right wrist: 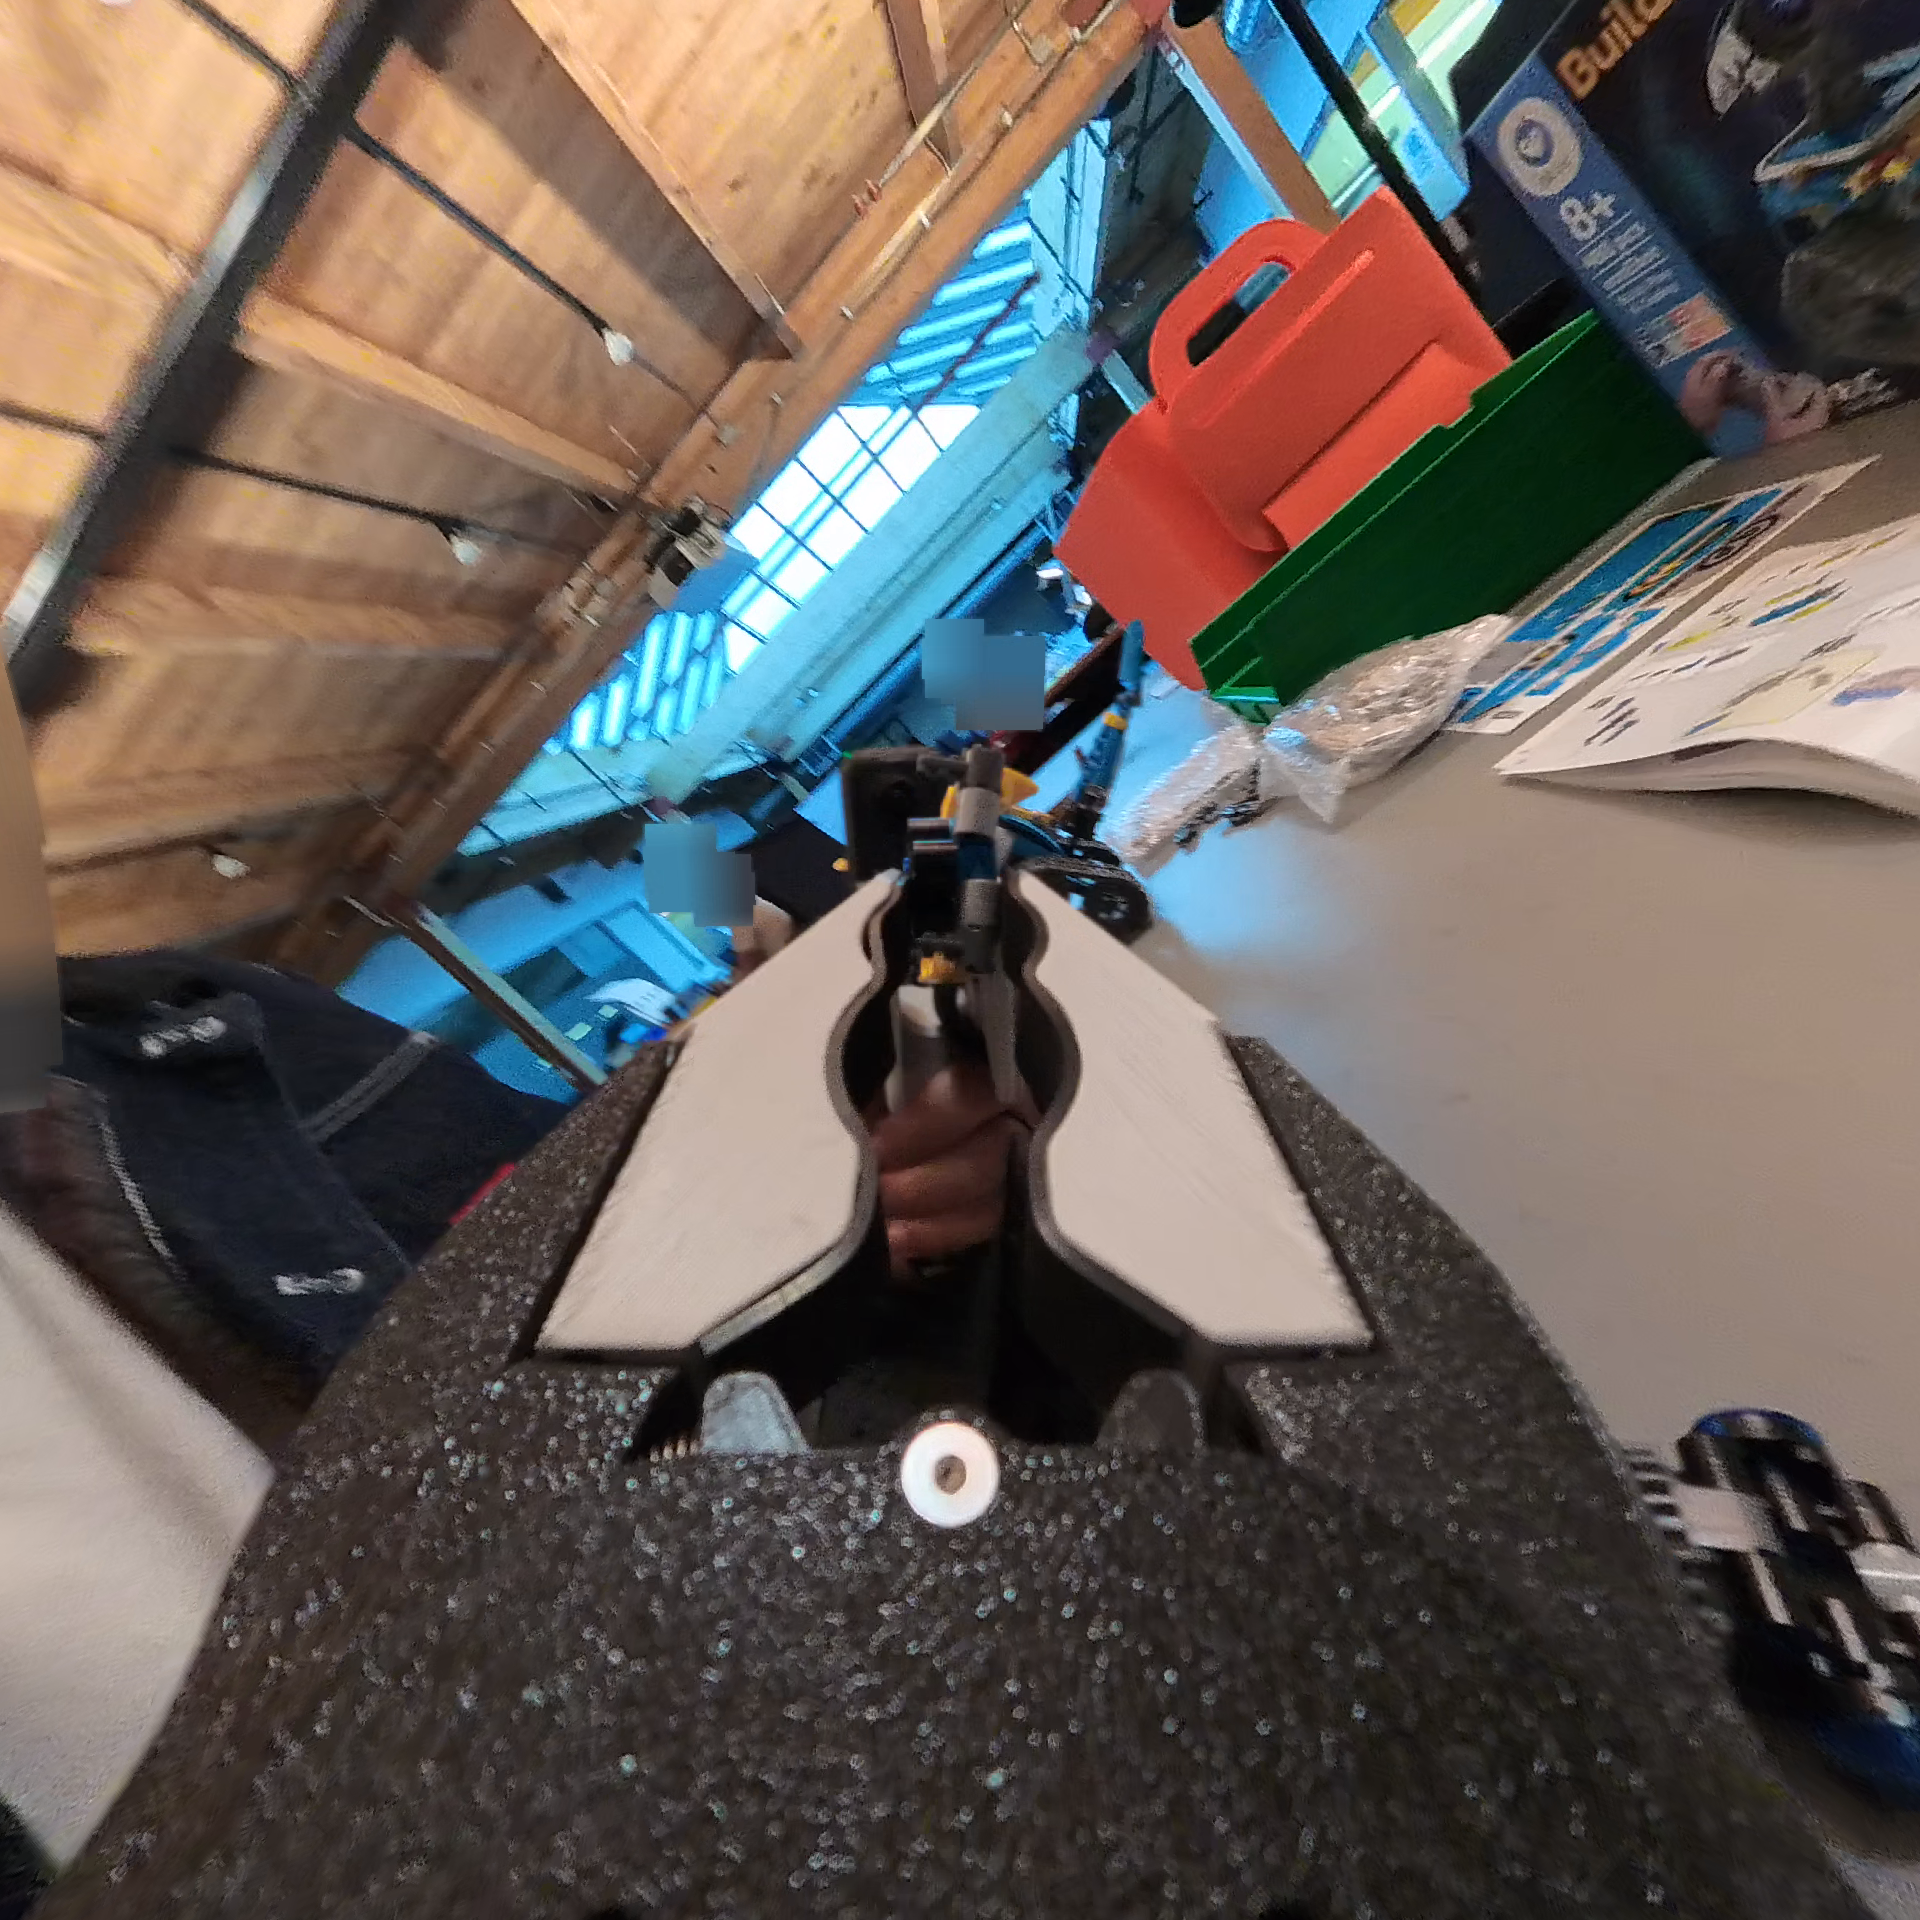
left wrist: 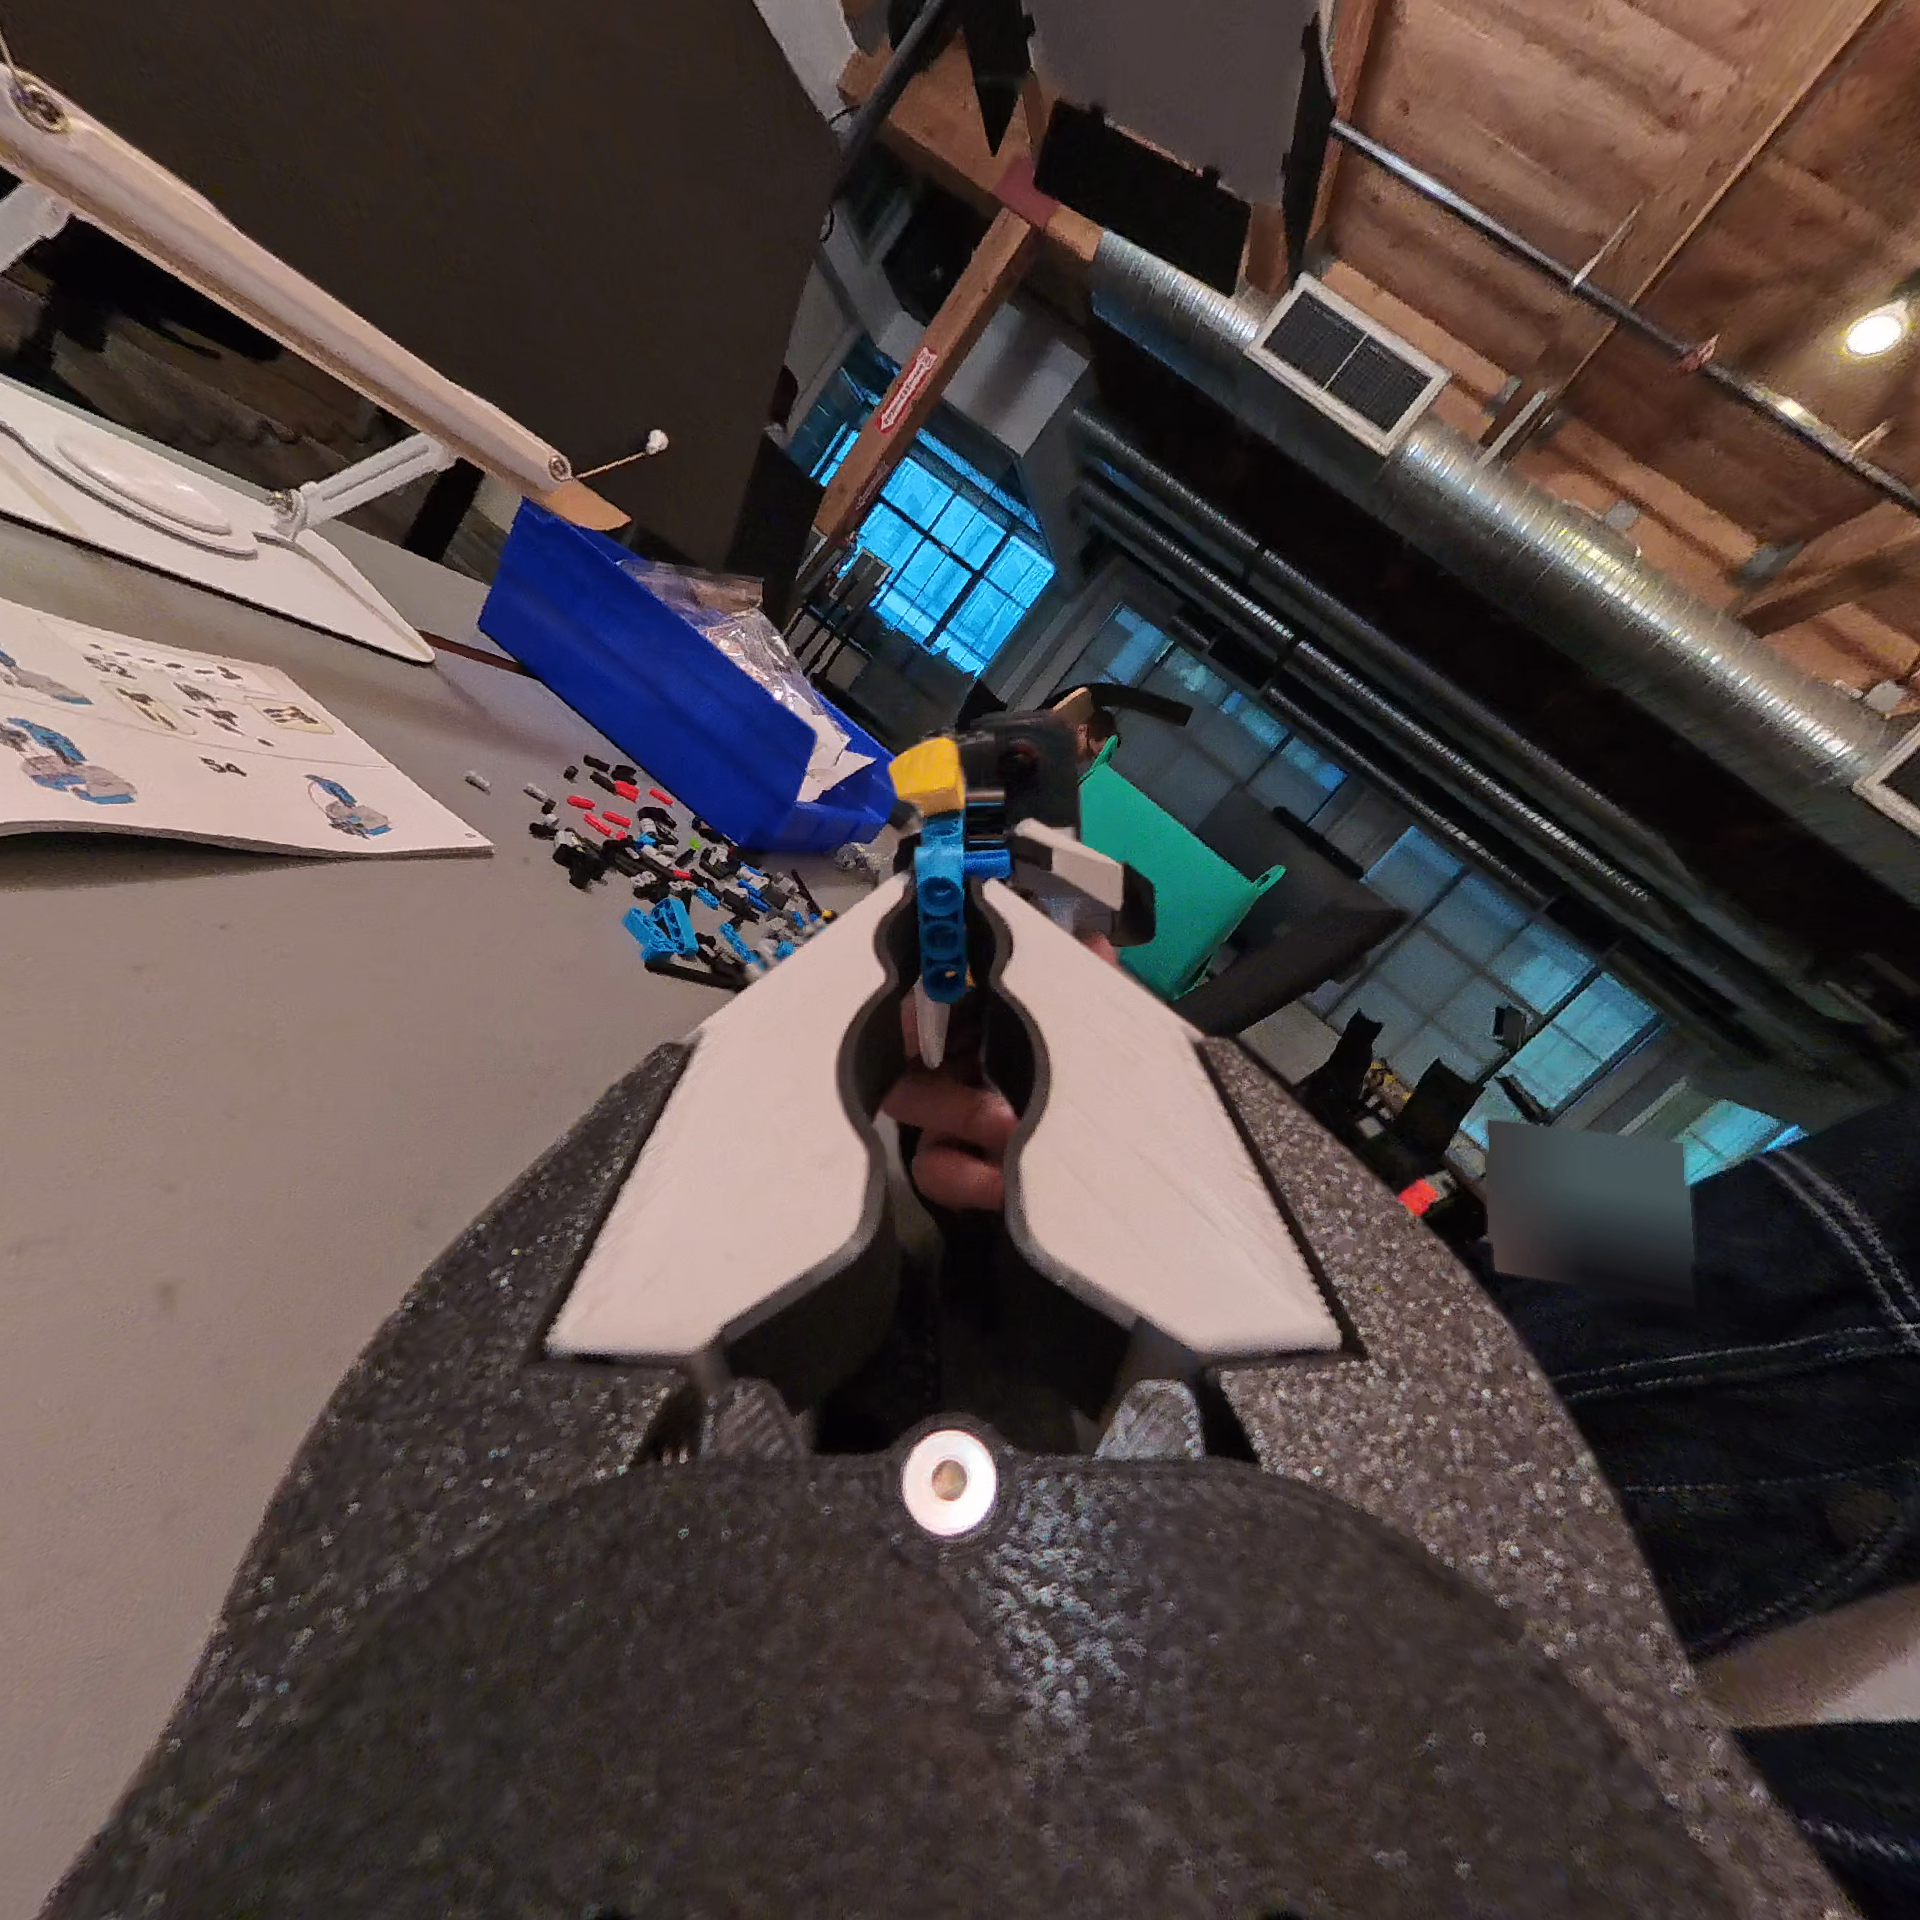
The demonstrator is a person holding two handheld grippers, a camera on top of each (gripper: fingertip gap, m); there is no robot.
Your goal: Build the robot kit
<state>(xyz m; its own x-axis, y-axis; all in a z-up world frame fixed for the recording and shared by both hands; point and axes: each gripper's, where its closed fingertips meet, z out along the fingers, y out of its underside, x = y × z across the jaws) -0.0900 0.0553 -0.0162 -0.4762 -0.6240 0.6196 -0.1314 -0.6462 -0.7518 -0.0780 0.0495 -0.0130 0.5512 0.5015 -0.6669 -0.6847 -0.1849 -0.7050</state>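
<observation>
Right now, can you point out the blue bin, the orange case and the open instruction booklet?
blue bin [left wrist: 644,665]: left wrist view, on its long side wall.
orange case [right wrist: 1236,436]: right wrist view, on its flat front.
instruction booklet [left wrist: 208,748]: left wrist view, on the open page.

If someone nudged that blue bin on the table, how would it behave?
The blue bin looks like rigid plastic, so it would probably slide rather than flex. It holds only clear plastic bags, so it seems light. Broad and low, it is unlikely to tip.
</observation>
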